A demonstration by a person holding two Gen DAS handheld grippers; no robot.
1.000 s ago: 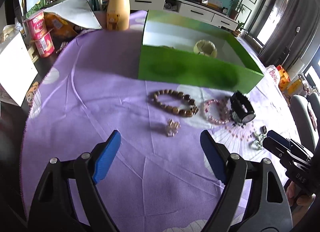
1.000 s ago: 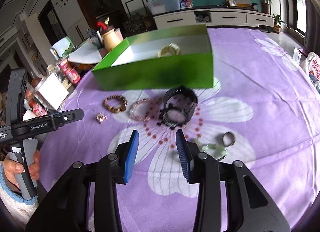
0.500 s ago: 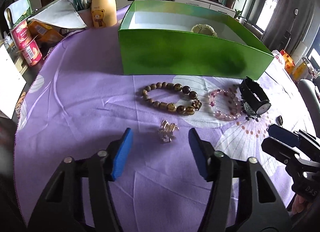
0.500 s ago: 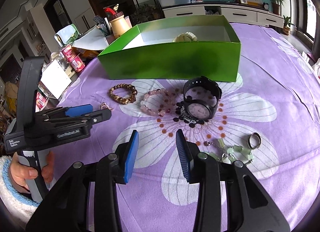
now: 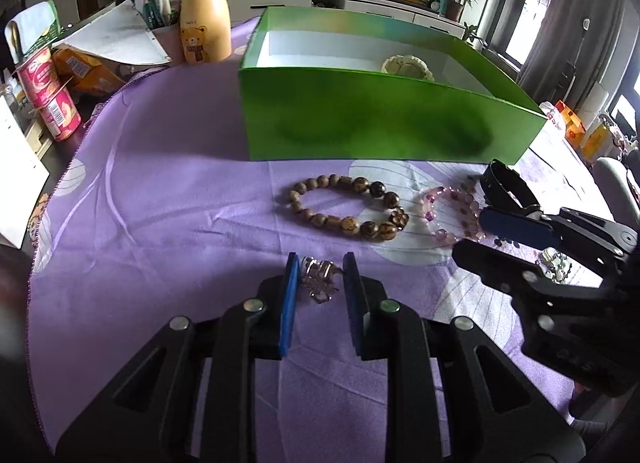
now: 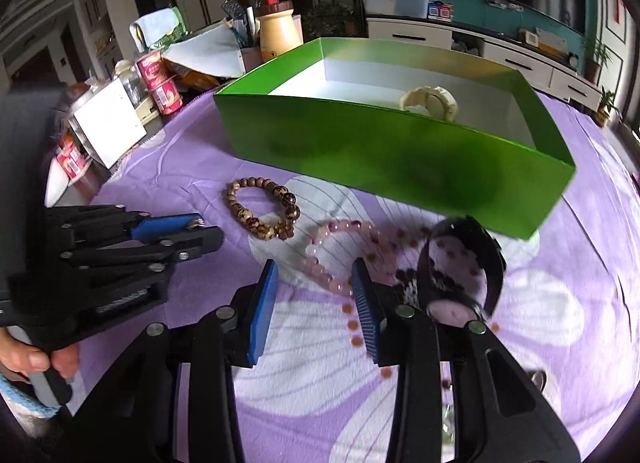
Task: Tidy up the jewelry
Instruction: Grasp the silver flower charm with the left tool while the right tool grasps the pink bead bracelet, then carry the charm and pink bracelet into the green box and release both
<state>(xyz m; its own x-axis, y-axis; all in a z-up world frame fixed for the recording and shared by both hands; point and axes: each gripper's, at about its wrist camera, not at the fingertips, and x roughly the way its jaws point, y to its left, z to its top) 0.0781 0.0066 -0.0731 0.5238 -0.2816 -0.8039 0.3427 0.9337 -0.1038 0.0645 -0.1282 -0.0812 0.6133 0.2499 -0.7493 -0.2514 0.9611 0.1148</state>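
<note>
Two blue pads of the left gripper [image 5: 319, 277] have just been closing around a small silver brooch [image 5: 318, 281]; they flank it closely on the purple cloth [image 5: 160, 199], though whether they already press it I cannot tell. Bare cloth lies to the left, out to the stitched hem. Just ahead lies a wooden bead bracelet [image 5: 348, 209], round beads from tan to dark brown. Beside it lies a pink bead bracelet [image 6: 340, 253], glossy and translucent, its loop reaching between the parted pads of the right gripper [image 6: 316, 291], which clasp nothing. A black watch [image 6: 460, 275] with a curled strap lies just right of that gripper. Behind everything stands the green box [image 5: 380, 123], smooth card with a white inside, holding a cream bracelet [image 6: 430, 101]. Its near wall fences off the jewelry row.
</note>
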